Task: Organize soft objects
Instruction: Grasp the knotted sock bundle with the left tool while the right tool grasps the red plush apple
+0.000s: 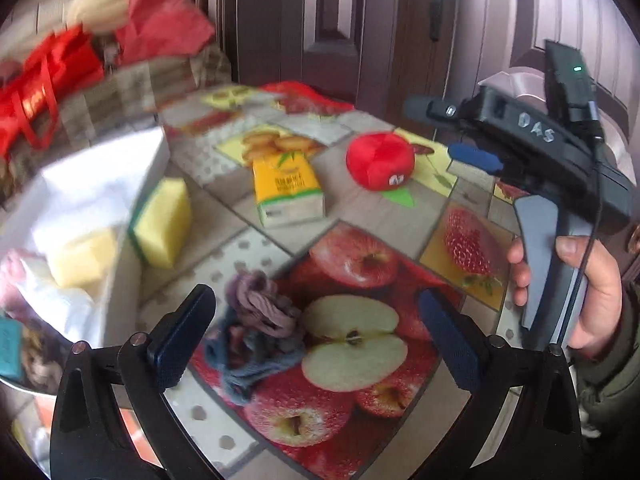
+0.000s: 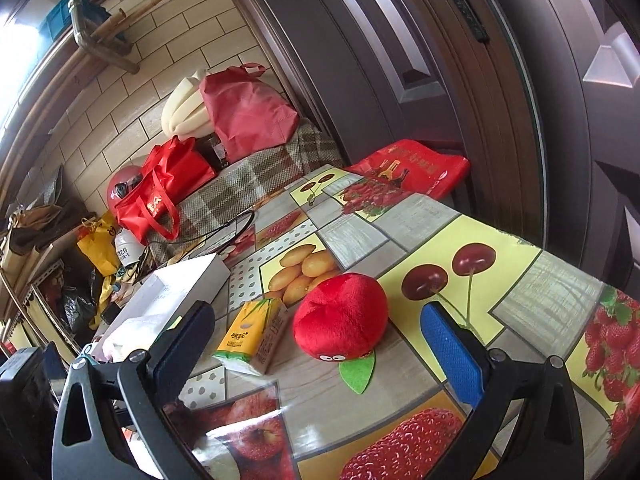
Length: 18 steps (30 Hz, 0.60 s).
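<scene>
My left gripper (image 1: pixel 316 332) is open above a crumpled purple and blue cloth (image 1: pixel 260 336) on the fruit-print table. A yellow sponge (image 1: pixel 164 224) leans against a white box (image 1: pixel 100 184) that holds soft items. A yellow tissue pack (image 1: pixel 288 192) and a red plush apple (image 1: pixel 378 160) lie farther back. My right gripper (image 2: pixel 316 344) is open, with the plush apple (image 2: pixel 340 316) just ahead between its fingers and the tissue pack (image 2: pixel 256 332) to the apple's left. The right gripper also shows in the left wrist view (image 1: pixel 476 156).
The white box (image 2: pixel 180 288) sits at the table's left edge. Red bags (image 2: pixel 168 184) and a pink bag (image 2: pixel 248 108) are piled on a plaid-covered surface behind. A red bag (image 2: pixel 412 168) lies at the table's far end beside a dark door (image 2: pixel 440 60).
</scene>
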{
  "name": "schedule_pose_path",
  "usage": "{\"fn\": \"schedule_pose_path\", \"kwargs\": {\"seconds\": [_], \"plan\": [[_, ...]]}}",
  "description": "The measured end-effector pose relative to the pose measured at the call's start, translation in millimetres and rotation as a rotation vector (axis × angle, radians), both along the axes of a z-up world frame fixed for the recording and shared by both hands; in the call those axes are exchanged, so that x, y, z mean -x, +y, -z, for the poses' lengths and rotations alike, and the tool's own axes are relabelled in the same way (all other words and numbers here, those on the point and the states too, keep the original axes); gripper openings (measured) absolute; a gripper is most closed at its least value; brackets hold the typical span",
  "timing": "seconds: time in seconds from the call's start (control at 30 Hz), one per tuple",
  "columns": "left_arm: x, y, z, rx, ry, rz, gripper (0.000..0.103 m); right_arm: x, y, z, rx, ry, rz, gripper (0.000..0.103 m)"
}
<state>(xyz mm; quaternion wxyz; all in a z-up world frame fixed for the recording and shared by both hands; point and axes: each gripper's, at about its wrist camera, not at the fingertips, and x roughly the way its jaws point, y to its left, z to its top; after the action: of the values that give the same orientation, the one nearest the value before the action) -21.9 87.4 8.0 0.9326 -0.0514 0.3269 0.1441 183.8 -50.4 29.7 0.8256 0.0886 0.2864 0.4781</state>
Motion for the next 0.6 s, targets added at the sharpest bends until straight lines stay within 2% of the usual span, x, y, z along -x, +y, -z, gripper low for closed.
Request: {"fn": "schedule_pose_path", "kwargs": {"seconds": [0.03, 0.07, 0.17, 0.2, 0.33, 0.5, 0.57, 0.6], "plan": [[4, 2, -2, -0.021, -0.011, -0.002, 0.102, -1, 0, 1, -0.003, 0.008, 0.0, 0.103], [9, 7, -3, -0.009, -0.014, 0.004, 0.102, -2, -1, 2, -0.006, 0.018, 0.0, 0.103], [18, 27, 4, 0.137, -0.014, 0.045, 0.102, -4, -3, 4, -0.014, 0.048, -0.008, 0.103], [20, 30, 5, 0.16, -0.016, 0.038, 0.102, -5, -3, 5, -0.015, 0.056, -0.011, 0.103], [18, 29, 1, 0.15, -0.042, 0.007, 0.102, -6, -3, 6, -0.016, 0.073, -0.022, 0.103], [-11, 21, 11, 0.106, 0.07, -0.03, 0.102, -6, -1, 6, -0.01, 0.073, -0.031, 0.103], [-17, 15, 17, 0.184, 0.094, 0.037, 0.097, -6, -1, 6, -0.012, 0.076, -0.027, 0.103], [-18, 10, 19, 0.194, 0.105, 0.068, 0.095, -6, -1, 6, -0.012, 0.08, -0.026, 0.103]]}}
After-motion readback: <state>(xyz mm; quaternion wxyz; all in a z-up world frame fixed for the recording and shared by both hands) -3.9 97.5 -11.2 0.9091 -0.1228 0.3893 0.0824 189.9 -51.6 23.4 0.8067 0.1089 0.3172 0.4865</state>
